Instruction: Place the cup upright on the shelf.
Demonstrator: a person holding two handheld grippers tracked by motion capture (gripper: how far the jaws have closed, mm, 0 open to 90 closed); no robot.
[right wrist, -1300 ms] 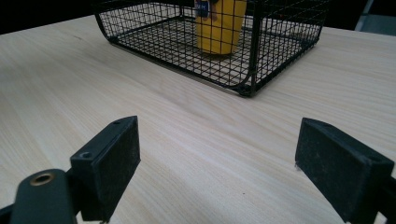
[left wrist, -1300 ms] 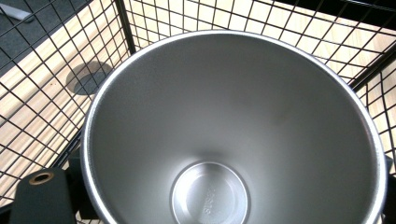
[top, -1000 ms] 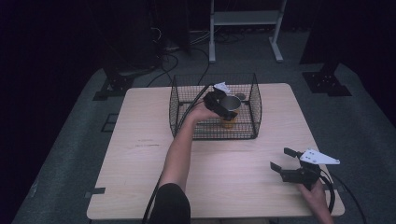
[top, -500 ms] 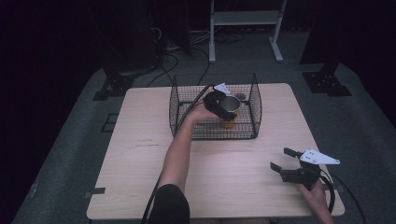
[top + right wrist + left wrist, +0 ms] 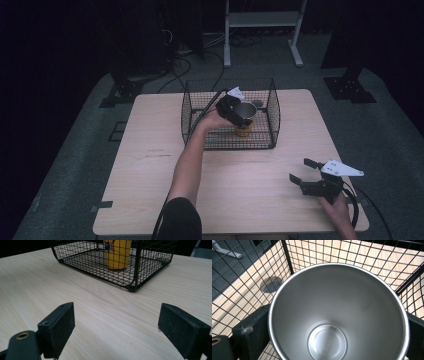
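Left hand-held gripper (image 5: 235, 111) inside a black wire basket (image 5: 274, 112), its two black jaws clamped on the outer wall of a steel cup (image 5: 245, 111). The cup is a smooth, brushed-metal cone, wide at the rolled rim and narrowing to a flat round base stamped with concentric rings. It is held above the basket floor, over a yellow cup (image 5: 243, 131) that stands upright in the basket.

The basket is a rectangular cage of thin square mesh with a thicker rod frame and rounded corners; it stands on the far half of a pale, wood-grain worktop (image 5: 150, 165) with rounded corners.

Right hand-held gripper (image 5: 300, 171) near the worktop's near right corner, well apart from the basket, its jaws spread wide and grasping nothing; a grey three-cornered plate sits on top of it.

Left gripper view: the steel cup (image 5: 337, 315) seen straight down its mouth, a jaw pressed to each side, with basket mesh (image 5: 242, 277) and worktop behind. The cup's interior and base show here, whereas the high view gives its place in the basket.

Right gripper view: the matt, rectangular jaw pads (image 5: 58, 325), the worktop grain (image 5: 112, 315) between them, and the yellow cup (image 5: 118, 253) through the basket (image 5: 135, 277) mesh, its smooth side bearing a small blue mark.
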